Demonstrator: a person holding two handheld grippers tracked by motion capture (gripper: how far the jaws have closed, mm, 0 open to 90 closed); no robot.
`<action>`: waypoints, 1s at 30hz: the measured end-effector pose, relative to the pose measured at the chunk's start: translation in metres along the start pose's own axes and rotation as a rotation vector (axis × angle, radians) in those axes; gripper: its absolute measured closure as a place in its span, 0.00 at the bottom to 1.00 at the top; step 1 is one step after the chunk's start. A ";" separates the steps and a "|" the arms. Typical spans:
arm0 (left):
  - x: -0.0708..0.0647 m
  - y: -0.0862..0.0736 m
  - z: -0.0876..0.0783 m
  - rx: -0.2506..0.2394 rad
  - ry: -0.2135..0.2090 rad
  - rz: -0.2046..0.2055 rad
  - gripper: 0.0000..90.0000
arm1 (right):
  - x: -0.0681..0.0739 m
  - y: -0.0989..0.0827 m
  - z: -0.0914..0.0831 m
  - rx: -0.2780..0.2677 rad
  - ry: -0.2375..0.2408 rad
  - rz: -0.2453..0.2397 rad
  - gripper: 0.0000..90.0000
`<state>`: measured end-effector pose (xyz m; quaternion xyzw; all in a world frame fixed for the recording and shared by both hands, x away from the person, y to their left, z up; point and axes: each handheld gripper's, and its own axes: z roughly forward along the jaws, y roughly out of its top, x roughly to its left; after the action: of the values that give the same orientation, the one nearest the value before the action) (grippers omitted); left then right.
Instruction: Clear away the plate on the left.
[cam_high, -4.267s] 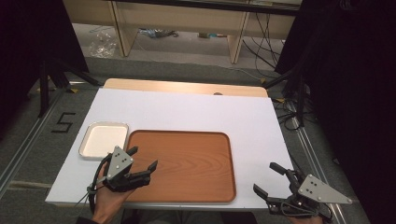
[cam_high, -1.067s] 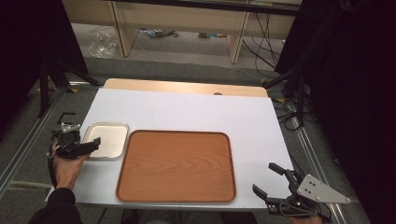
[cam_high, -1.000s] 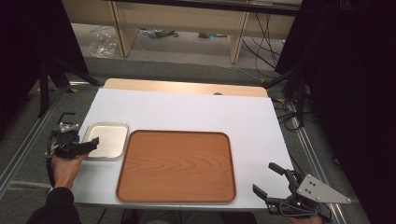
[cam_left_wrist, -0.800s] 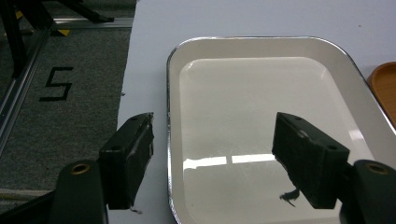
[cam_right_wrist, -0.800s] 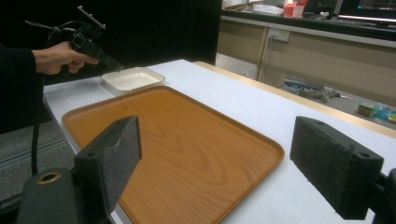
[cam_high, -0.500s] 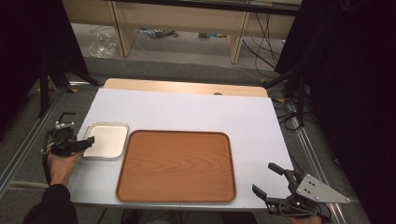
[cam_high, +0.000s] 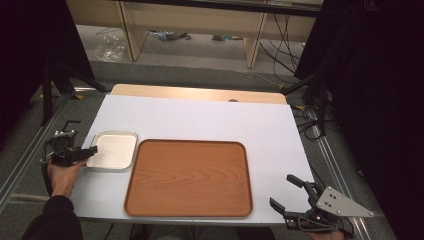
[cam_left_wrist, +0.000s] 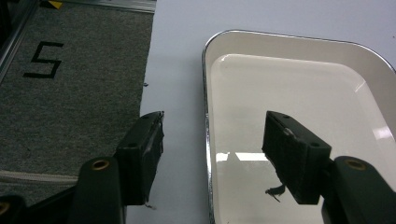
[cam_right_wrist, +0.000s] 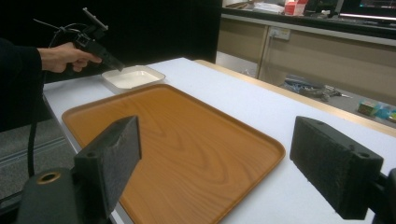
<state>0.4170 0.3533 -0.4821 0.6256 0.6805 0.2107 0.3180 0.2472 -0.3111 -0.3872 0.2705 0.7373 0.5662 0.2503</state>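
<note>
The left tongs (cam_high: 89, 151) sit at the left edge of the bench (cam_high: 200, 117), straddling the near-left rim of the small white tray (cam_high: 114, 150). In the left gripper view one jaw hangs outside the rim over the bare bench top and the other hangs over the tray's glossy floor, with the metal-edged rim running between them. The jaws have just been closing in on that rim, yet neither pad presses on it — the tongs are released, nothing gripped. A hand (cam_high: 62, 172) in a dark sleeve holds this gripper from the near-left corner of the bench.

The white tray lies flat near the left edge of the bench, about midway between front and back, just beside the left side of the large wooden tray (cam_high: 187, 177); whether the two touch cannot be told. The wooden tray takes up the near middle of the bench, its front side close to the bench's near edge.

The right tongs (cam_high: 289, 192) rest at the near-right corner of the bench, well apart from both trays — jaws spread wide, holding nothing. In the right gripper view they point across the wooden tray toward the white one.
</note>
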 end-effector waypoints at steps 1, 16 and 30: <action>0.000 0.000 0.000 0.003 0.001 0.005 0.44 | 0.000 0.000 0.000 -0.001 0.001 0.001 0.19; 0.002 0.002 0.010 0.039 0.022 0.011 0.62 | 0.000 0.000 0.001 0.002 -0.002 -0.004 0.19; -0.002 0.004 0.015 0.045 0.019 0.001 0.78 | 0.002 -0.001 0.002 0.015 0.017 0.019 0.19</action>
<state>0.4306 0.3504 -0.4900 0.6307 0.6879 0.2016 0.2972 0.2469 -0.3089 -0.3887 0.2744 0.7412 0.5652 0.2365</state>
